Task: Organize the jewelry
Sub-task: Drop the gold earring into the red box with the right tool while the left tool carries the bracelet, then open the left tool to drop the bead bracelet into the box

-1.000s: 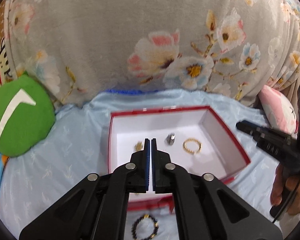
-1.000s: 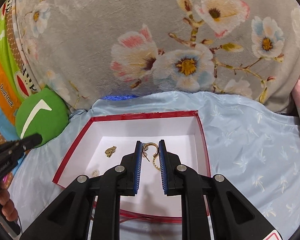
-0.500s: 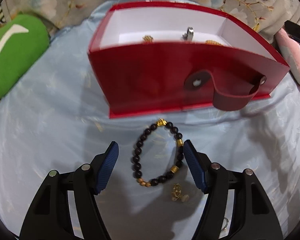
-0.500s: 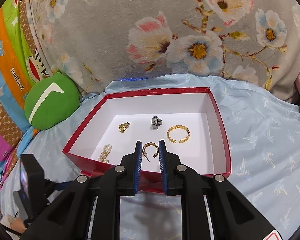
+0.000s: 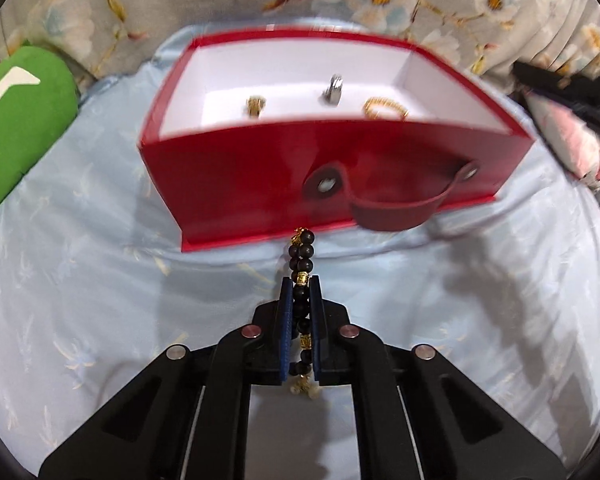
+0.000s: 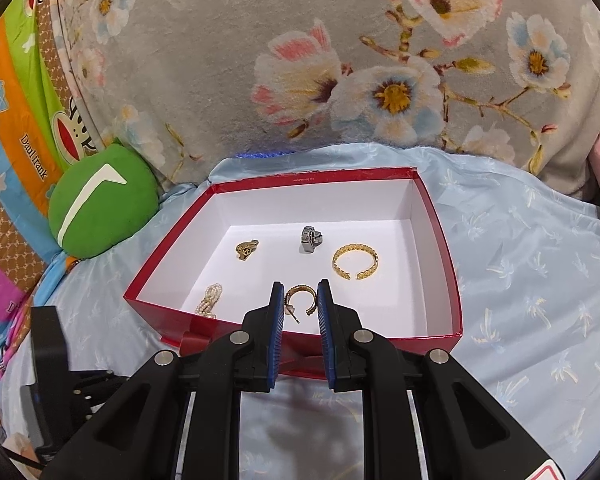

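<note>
Beads of a dark bracelet [image 5: 303, 276] are pinched between the pads of the left gripper [image 5: 300, 312], just before the red box [image 5: 236, 184] on the blue cloth [image 5: 80, 280]. A gold hoop earring [image 6: 300, 298] is clamped by the right gripper [image 6: 299, 308] above the box's near edge. Farther in, four pieces are already laid; both held pieces are judged left to place.

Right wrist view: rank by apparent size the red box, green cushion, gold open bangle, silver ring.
Largest to smallest, as they look in the right wrist view:
1. red box
2. green cushion
3. gold open bangle
4. silver ring
The ring lies slightly farther back than the bangle, but the gap looks real.
</note>
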{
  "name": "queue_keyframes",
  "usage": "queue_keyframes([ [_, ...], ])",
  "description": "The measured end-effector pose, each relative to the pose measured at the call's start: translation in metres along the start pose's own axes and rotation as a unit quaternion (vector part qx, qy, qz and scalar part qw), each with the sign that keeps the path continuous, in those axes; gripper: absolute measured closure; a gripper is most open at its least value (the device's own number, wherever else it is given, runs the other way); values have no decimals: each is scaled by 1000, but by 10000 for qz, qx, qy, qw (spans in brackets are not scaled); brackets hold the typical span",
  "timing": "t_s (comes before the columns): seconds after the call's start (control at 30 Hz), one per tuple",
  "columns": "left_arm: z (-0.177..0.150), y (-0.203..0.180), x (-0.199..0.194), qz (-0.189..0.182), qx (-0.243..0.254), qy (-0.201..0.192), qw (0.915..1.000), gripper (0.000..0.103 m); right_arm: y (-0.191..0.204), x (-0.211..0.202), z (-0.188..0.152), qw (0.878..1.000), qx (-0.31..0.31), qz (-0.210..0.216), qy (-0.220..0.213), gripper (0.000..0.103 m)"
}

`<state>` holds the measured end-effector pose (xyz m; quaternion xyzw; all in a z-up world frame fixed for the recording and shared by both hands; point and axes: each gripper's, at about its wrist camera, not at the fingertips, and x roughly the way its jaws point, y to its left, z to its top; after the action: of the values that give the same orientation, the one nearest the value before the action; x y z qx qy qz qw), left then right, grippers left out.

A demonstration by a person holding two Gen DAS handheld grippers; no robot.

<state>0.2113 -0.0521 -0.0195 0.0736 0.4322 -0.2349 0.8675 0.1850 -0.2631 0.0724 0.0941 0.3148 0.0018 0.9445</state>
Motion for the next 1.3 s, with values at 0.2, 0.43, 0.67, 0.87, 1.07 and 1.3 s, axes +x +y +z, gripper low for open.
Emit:
queue_keyframes([
  [0.2, 29, -3, -49, -29, 76, -583, 9983, 96, 0, -2, 21, 9998, -81, -58, -172, 88],
  [0.43, 119, 6, -62, 310, 165, -1122, 9931, 96, -11, 31, 75, 9998, -43, -142, -155, 88],
  [0.67, 196, 20, -6, 426, 17, -1016, 9939, 96, -22, 97, 105, 9989, -94, -406, 236, 88],
  [0.87, 225, 26, 38, 568, -31, -828, 9949, 96, -39, 143, 112, 9972, 100, -457, 581, 87],
  [1.07, 232, 35, 53, 779, -320, -958, 9918, 51, -40, 141, 109, 9976, 52, -662, 199, 49],
  [1.3, 216, 49, 21, 655, -737, -1315, 9864, 29, -41, 96, 101, 9991, 191, -339, -161, 47],
])
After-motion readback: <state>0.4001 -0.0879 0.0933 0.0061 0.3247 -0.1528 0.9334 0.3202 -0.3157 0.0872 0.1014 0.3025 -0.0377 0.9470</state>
